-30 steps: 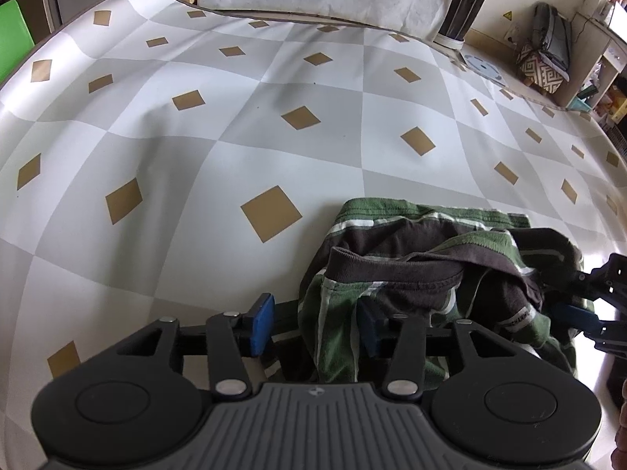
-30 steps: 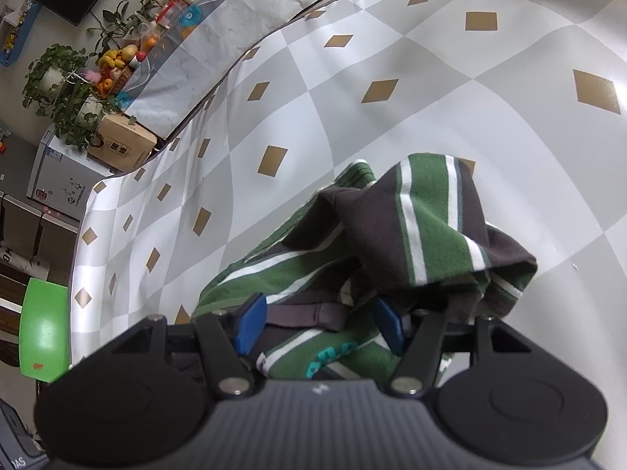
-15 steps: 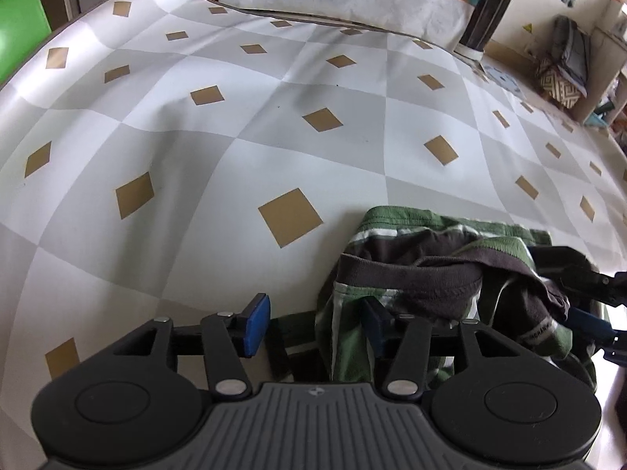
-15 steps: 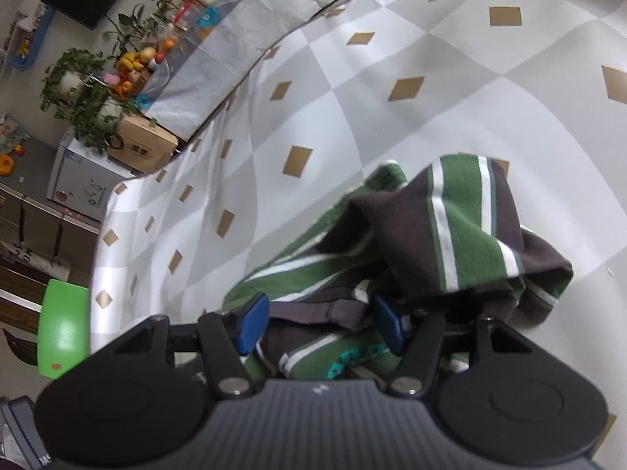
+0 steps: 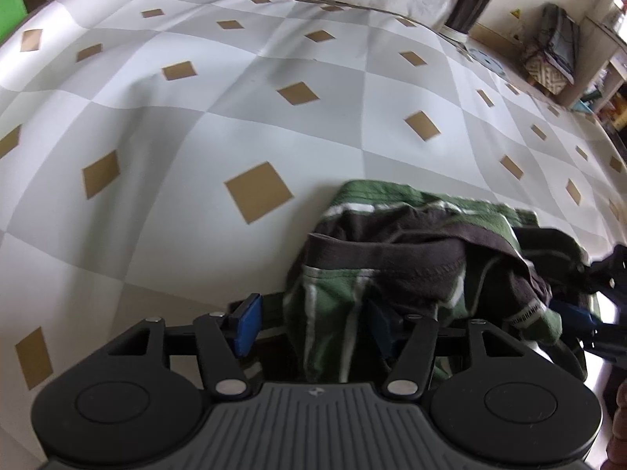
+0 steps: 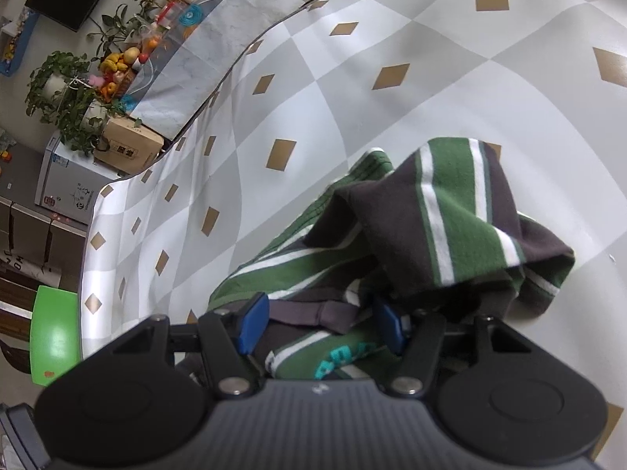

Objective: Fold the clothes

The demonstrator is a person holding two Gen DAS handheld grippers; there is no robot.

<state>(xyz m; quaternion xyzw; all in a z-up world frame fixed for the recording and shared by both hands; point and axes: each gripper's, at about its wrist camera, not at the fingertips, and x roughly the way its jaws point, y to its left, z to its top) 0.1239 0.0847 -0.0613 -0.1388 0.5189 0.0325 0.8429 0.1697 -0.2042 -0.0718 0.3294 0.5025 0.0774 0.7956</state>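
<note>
Both the left hand-held gripper [image 5: 309, 325] and right hand-held gripper [image 6: 319, 323] are standing open around the crumpled striped shirt [image 6: 427, 231] lying on the desk [image 5: 235, 117], seemingly needing to close before spreading it.

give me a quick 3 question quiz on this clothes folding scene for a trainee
1. True or false: the striped shirt is folded flat on the tablecloth.
2. What lies between the fingers of the right gripper? A) shirt fabric B) a towel C) nothing
3. Fill in: the left gripper stands ____, with cloth in its gap.

Key: 1 false, it is bunched; 2 A; 3 open
</note>
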